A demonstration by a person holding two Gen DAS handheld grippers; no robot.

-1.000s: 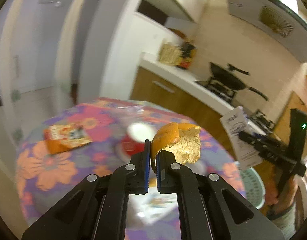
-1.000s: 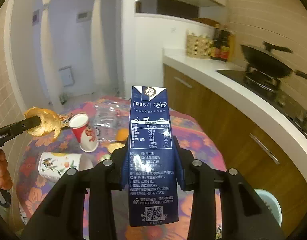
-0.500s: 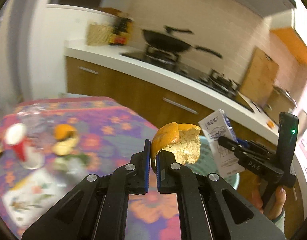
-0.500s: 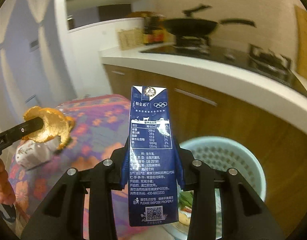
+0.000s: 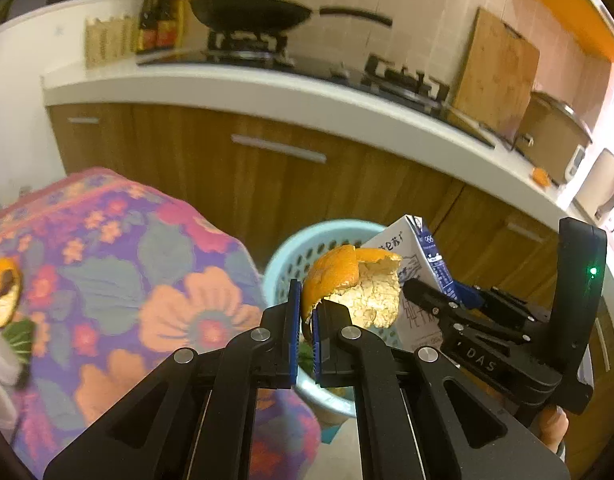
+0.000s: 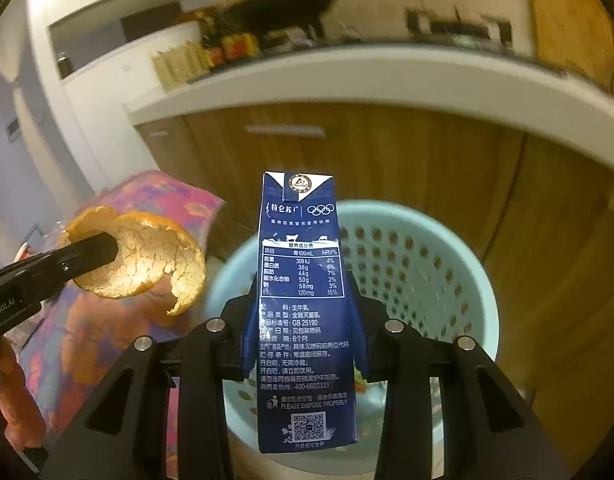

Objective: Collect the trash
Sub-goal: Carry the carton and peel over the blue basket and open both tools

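The left gripper is closed narrowly on a curled piece of orange peel with a pale pith side, pinching its lower edge between blue-lined fingers. The peel hangs over the near rim of a round light-blue perforated plastic basket that stands on the floor in front of brown wooden cabinet doors. The right gripper clamps a tall dark-blue milk carton printed with white text by its two side faces, upright, in front of the basket's open mouth. Some scraps lie at the basket's bottom. To the left, the edge of a table draped in a purple floral cloth comes just beside the basket's rim. Another orange peel lies on the cloth, well apart from the basket. A white countertop overhangs the cabinets, above the basket.
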